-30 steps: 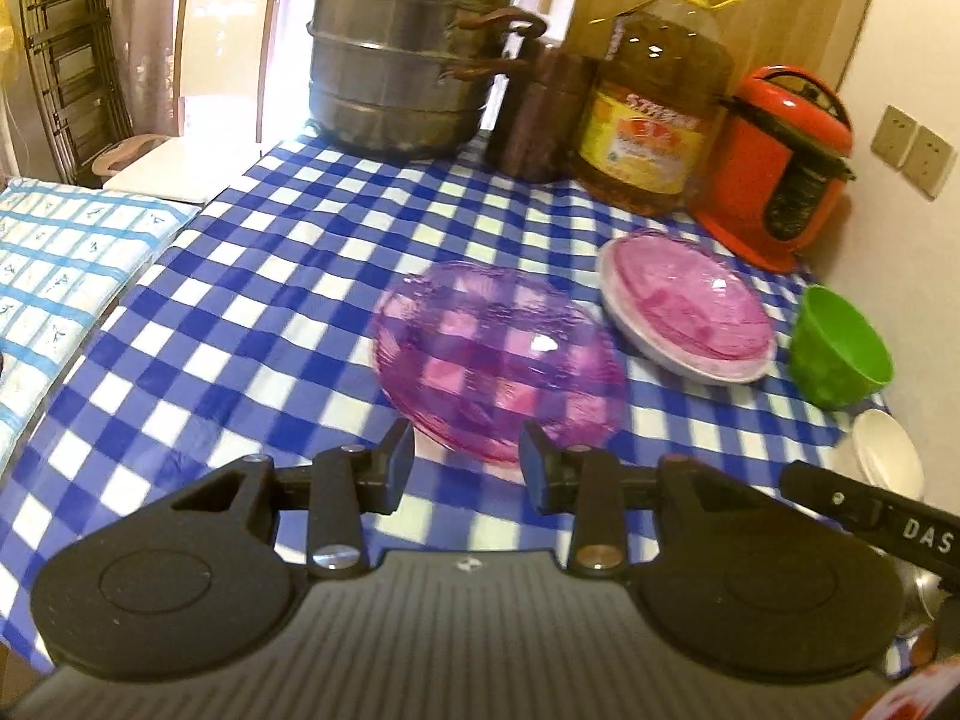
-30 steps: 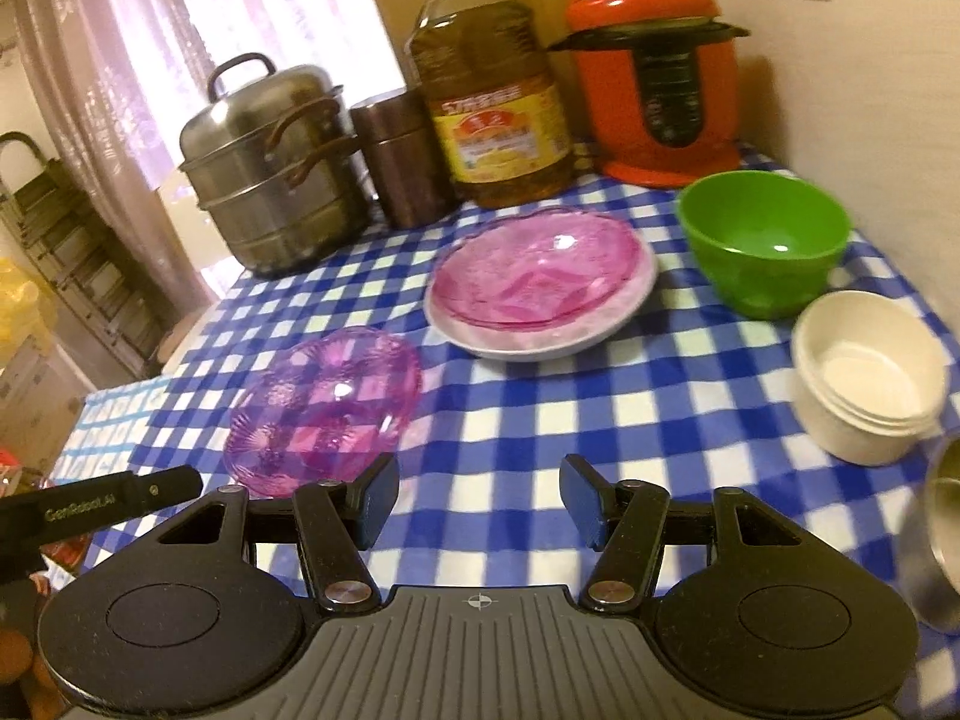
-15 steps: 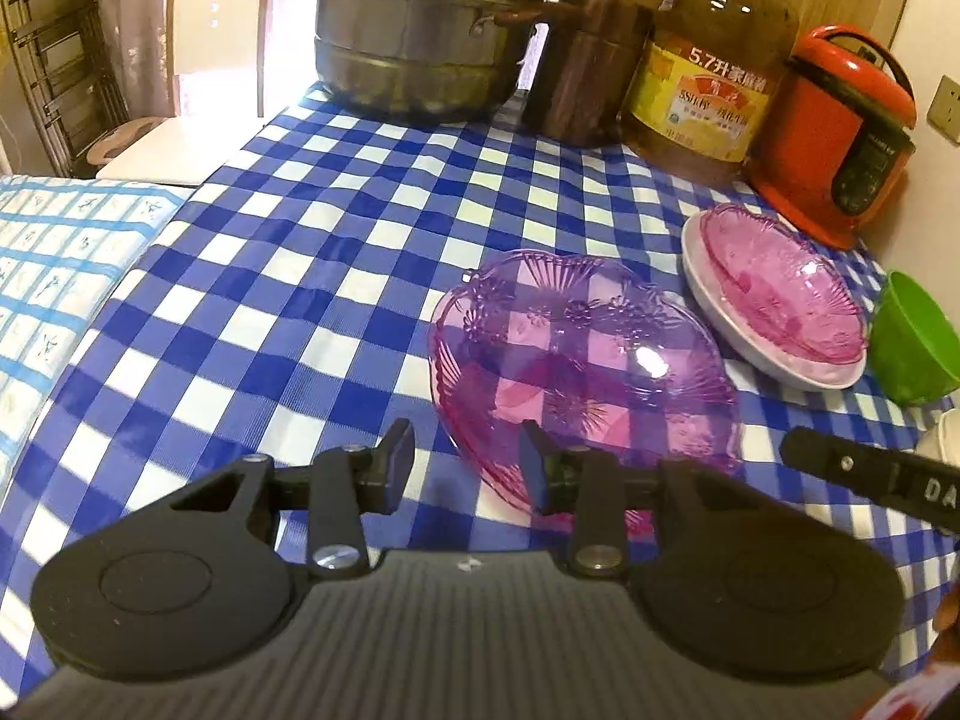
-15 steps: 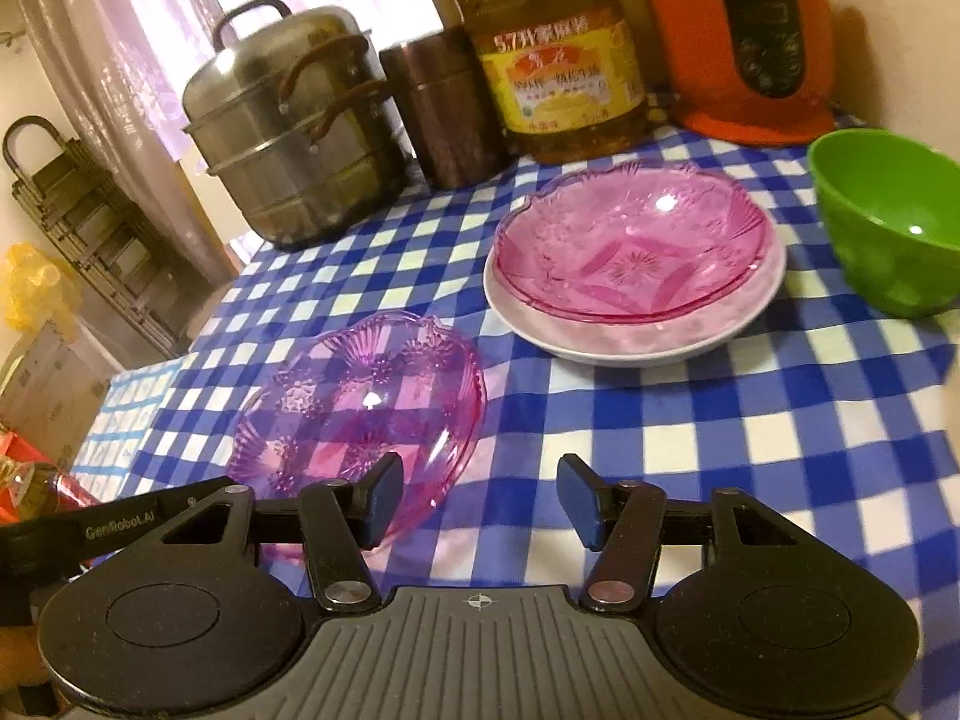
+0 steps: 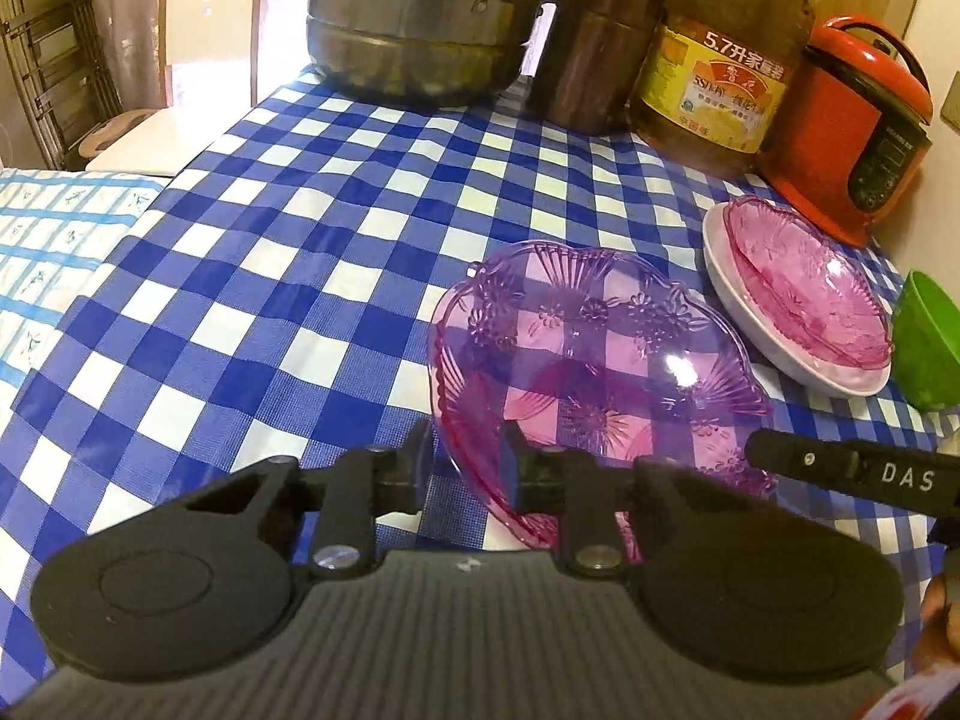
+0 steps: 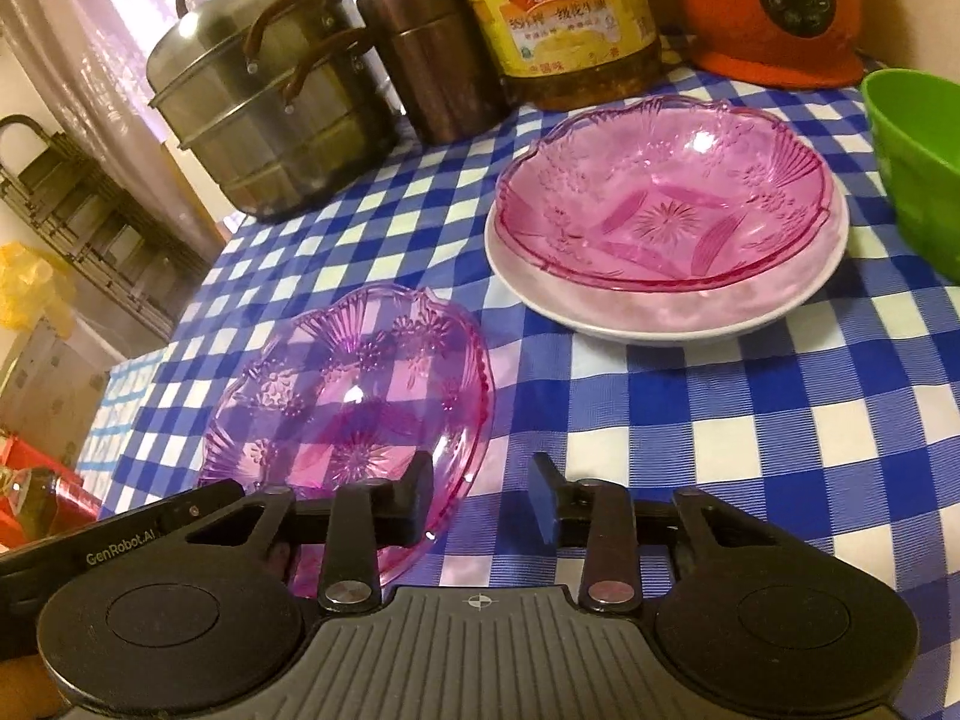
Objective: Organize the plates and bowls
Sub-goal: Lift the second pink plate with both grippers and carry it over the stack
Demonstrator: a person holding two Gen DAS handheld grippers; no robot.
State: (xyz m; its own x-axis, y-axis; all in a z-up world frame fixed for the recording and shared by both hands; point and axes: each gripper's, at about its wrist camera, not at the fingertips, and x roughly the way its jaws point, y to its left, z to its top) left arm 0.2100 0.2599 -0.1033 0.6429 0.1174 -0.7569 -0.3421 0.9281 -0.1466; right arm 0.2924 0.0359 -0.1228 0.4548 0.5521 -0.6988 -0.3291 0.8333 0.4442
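Observation:
A clear purple plate (image 5: 600,360) lies on the blue-checked tablecloth (image 5: 300,276). My left gripper (image 5: 468,468) is closing on the plate's near-left rim, one finger outside and one inside, and the pads look pressed on it. My right gripper (image 6: 480,501) is closing too, its left finger (image 6: 414,495) over the purple plate's (image 6: 354,396) right rim, with a wide gap still between the pads. Behind, a pink glass bowl (image 6: 666,204) rests in a white plate (image 6: 660,318). The right gripper's body (image 5: 870,474) shows as a black bar beside the plate.
A green bowl (image 6: 918,162) stands at the right edge. Along the back are a steel steamer pot (image 5: 414,18), a brown canister (image 5: 594,66), an oil bottle (image 5: 720,72) and a red cooker (image 5: 858,126). A chair (image 5: 180,60) and a second cloth (image 5: 54,258) are on the left.
Both grippers came forward and down to the purple plate and narrowed their jaws. The left one now has the rim between its fingers; the right one reached the opposite rim.

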